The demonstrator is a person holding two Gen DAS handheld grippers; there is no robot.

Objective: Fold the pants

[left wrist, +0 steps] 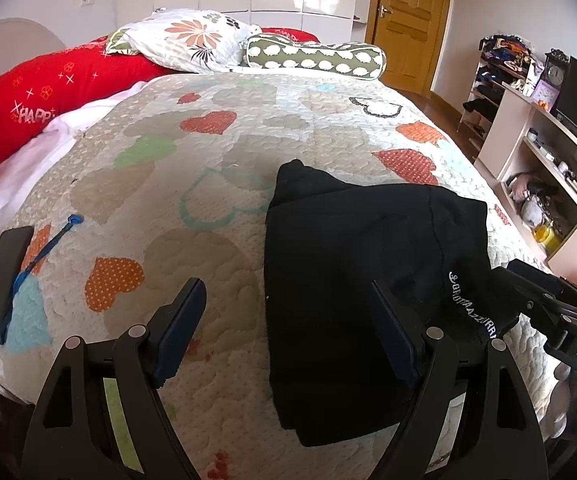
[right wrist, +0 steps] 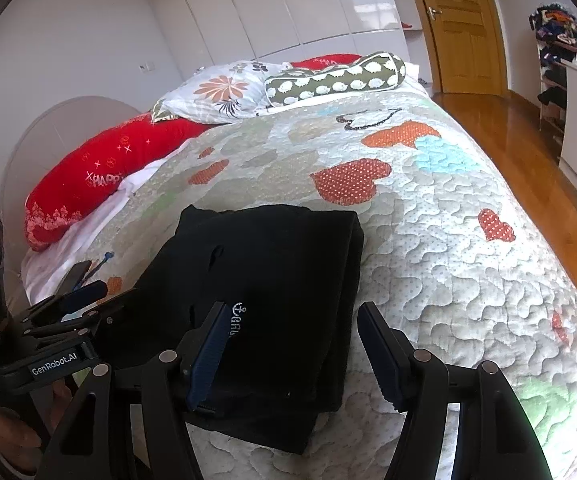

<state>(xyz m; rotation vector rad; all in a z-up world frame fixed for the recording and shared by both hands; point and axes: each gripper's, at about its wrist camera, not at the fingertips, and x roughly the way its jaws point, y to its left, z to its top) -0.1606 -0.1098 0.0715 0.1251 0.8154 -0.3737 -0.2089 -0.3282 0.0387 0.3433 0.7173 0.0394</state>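
Black pants (left wrist: pixel 340 280) lie folded into a compact stack on the quilted bed cover (left wrist: pixel 192 200), with white lettering on top. My left gripper (left wrist: pixel 288 328) is open and empty, just above the stack's left front edge. In the right wrist view the pants (right wrist: pixel 272 280) lie in the middle. My right gripper (right wrist: pixel 292 352) is open and empty above the stack's front right corner. The left gripper (right wrist: pixel 68 304) shows at the stack's left side, and the right gripper's body (left wrist: pixel 556 304) shows at the right edge of the left wrist view.
A black phone (left wrist: pixel 2 284) and a blue pen (left wrist: pixel 48 248) lie on the bed's left edge. Red pillow (left wrist: pixel 48 88), floral pillow (left wrist: pixel 184 38) and green bolster (left wrist: pixel 316 58) sit at the head. Shelves (left wrist: pixel 544 168) and wooden floor (right wrist: pixel 528 152) lie to the right.
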